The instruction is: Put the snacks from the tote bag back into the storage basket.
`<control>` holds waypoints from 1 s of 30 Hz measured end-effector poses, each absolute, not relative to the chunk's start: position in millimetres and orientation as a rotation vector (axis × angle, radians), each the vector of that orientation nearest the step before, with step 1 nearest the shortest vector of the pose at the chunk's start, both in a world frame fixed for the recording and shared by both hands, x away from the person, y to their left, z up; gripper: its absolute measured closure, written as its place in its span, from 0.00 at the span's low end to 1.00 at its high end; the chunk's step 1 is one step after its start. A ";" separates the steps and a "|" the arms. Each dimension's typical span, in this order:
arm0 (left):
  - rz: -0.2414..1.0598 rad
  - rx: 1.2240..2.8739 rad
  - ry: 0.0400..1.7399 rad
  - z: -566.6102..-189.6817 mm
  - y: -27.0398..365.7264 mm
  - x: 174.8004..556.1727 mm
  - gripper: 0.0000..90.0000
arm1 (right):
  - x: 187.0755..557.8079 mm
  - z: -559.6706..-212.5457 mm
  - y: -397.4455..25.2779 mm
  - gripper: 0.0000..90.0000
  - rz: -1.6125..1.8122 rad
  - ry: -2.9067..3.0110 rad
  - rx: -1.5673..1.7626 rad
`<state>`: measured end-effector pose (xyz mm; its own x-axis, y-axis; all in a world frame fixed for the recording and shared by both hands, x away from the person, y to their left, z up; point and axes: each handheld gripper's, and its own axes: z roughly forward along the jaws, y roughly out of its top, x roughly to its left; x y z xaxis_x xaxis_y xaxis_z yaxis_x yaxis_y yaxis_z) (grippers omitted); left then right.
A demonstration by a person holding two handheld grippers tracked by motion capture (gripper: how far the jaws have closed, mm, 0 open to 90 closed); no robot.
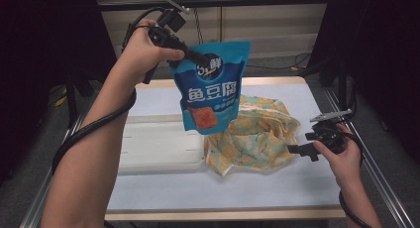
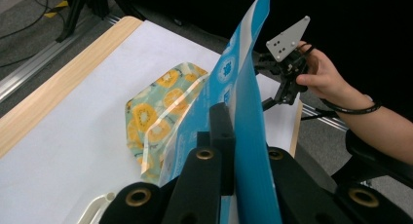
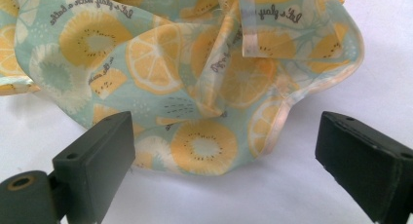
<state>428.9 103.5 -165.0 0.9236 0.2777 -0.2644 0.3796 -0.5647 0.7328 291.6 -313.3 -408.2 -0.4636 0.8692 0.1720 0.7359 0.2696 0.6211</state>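
High view: left gripper (image 1: 195,55) raised well above counter (image 1: 277,188), pinching top-left edge of glossy blue plastic snack pouch with white lettering and orange food picture (image 1: 213,89); pouch hanging upright in the air, bottom dangling over the gap between shallow white plastic tray (image 1: 158,148) and crumpled lemon-print fabric bag in pale green and yellow (image 1: 257,136); likely lifted clear so as to drop into the bag's mouth or be carried across, judging by position only. Right gripper (image 1: 299,149) low at bag's right edge, just beside the cloth, probably there to catch the rim and hold the mouth open. Left gripper view: black jaws pressed together on the pouch (image 2: 246,136), seen edge-on as a thin stiff blue film with a paler sealed border; fabric bag (image 2: 156,107) below, soft, wrinkled, lying on white paper-covered counter (image 2: 63,136) with wooden edge strip; right gripper (image 2: 287,90) farther off, grey three-cornered plate on top. Right gripper view: jaws spread wide, nothing between them, flanking the nearest fold of the fabric bag (image 3: 195,87); cloth not touched as far as visible; matte woven look, lemon slices, small script text, pale hemmed edge curling up; smooth white counter (image 3: 243,199) beneath.
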 end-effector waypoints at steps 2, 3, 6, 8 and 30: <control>-0.140 2.206 0.467 -165.5 108.4 430.1 1.00 | 291.4 -408.8 -313.0 0.07 0.970 2.337 1.498; -0.141 2.205 0.468 -165.8 111.4 430.9 1.00 | 291.2 -409.0 -313.0 0.07 0.962 2.337 1.501; -0.141 2.193 0.477 -167.8 121.3 432.9 1.00 | 291.2 -409.1 -314.5 0.07 0.969 2.334 1.503; -0.139 2.187 0.489 -170.0 127.8 434.1 1.00 | 291.4 -408.7 -314.8 0.07 0.970 2.330 1.508; -0.126 2.232 0.569 -215.2 161.9 451.5 1.00 | 292.7 -412.4 -313.4 0.07 0.959 2.351 1.509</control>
<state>451.5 161.9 -215.2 0.8935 0.3581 -0.2710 0.4391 -0.5696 0.6949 292.7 -313.4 -412.4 -0.4649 0.8669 0.1802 0.7455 0.2734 0.6078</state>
